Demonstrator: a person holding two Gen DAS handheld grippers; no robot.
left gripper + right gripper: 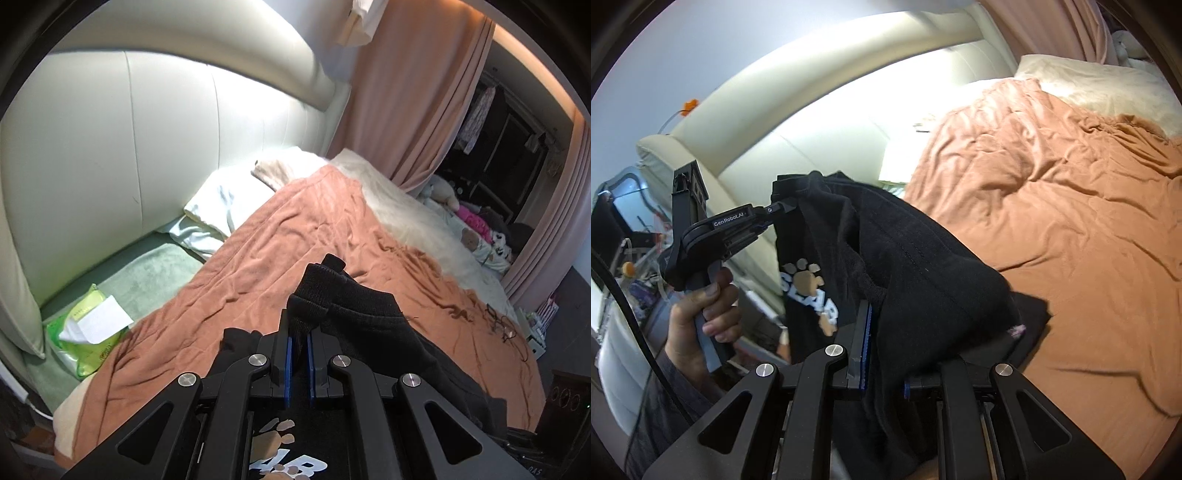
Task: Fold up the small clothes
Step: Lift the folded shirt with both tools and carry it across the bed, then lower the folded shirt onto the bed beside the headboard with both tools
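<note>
**Both claws pinch the black garment in the air, bed below and to the right**

My left claw (299, 343) is clamped narrow on a ribbed edge of the black garment (354, 314), the blue pads nearly together with cloth pressed between them. In the right wrist view I see that same claw (781, 206) from the side, at the left of the scene, held by a hand (701, 317) on its grip, biting the garment's top corner. From there the cloth runs rightward and toward my right claw (882, 347), whose jaws stand a little wider but hold a thick bunch of the same fabric between them.

So the garment (905, 258) hangs in the air between the two claws, its long axis running left to right, the printed paw and lettering (809, 291) facing the near side and drooping below the left grip. It lies nowhere flat yet.

The orange blanket (1052, 203) spreads to the right and far side of both claws, under the garment's right end. My right claw is nearer to open bed; I judge the next move should carry both claws rightward and down, keeping the edge taut, to lay the garment flat. A green tissue pack (86, 328) sits at the far left, well apart.
</note>
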